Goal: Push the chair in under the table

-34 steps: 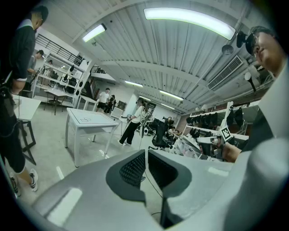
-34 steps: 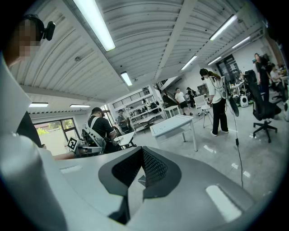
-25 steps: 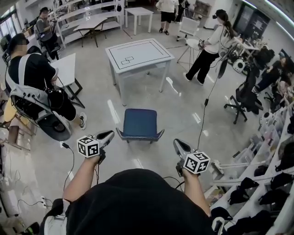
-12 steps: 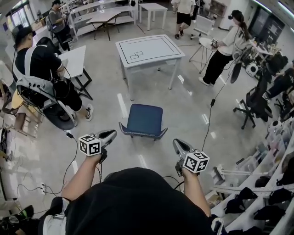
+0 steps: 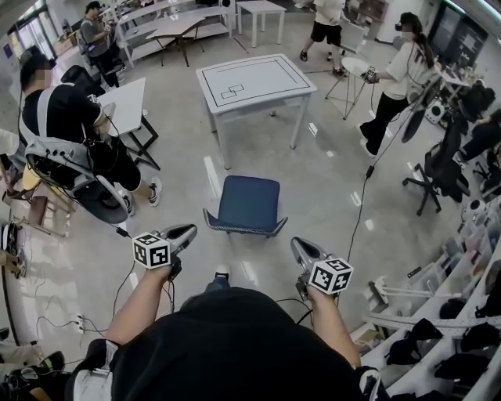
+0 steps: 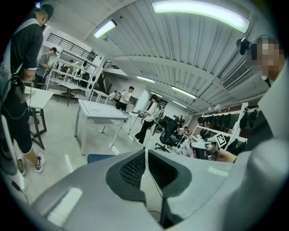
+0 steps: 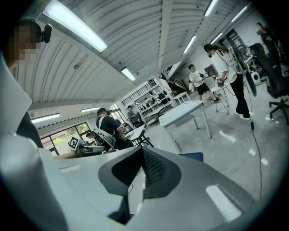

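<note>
You've got a person in black shirt and white harness at the left of frame, touching a small white side table. Upper right: a person in white top and black trousers. A black office chair sits at the right edge. A black cable runs down the floor right of centre. Another person in shorts is at the top edge. Racks of dark gear fill the lower right.

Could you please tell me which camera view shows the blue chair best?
The head view: the whole blue chair shows from above, standing apart from the white table, not yet under it. Each gripper view catches only a blue sliver of its seat.
</note>
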{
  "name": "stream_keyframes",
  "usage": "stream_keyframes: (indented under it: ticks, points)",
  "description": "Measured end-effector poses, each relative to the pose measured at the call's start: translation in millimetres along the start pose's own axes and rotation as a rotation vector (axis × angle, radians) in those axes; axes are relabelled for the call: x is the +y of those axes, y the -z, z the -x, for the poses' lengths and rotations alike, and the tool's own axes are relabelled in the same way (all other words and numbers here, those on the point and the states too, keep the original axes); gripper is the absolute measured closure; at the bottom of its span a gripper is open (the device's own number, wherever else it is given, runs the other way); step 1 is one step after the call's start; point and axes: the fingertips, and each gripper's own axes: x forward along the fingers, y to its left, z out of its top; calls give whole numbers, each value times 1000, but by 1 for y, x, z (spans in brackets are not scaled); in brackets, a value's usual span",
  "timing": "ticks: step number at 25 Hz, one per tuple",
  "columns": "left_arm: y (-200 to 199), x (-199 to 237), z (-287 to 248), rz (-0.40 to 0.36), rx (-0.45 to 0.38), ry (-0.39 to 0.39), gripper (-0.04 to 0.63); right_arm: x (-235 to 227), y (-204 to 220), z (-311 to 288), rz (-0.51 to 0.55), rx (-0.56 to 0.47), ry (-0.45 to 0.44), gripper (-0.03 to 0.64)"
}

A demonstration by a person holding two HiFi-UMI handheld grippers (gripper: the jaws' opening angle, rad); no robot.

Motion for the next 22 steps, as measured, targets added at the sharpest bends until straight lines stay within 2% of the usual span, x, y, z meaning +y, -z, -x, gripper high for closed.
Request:
stream_keyframes:
  ticks: [9,22]
  points:
    - [-19,17,-37,-8,16,102,583,-2,-21,-15,14,-33,58,586]
    - [-67,84,-72,-16,17,198,594,3,-48,-66,-6,-68,109,586]
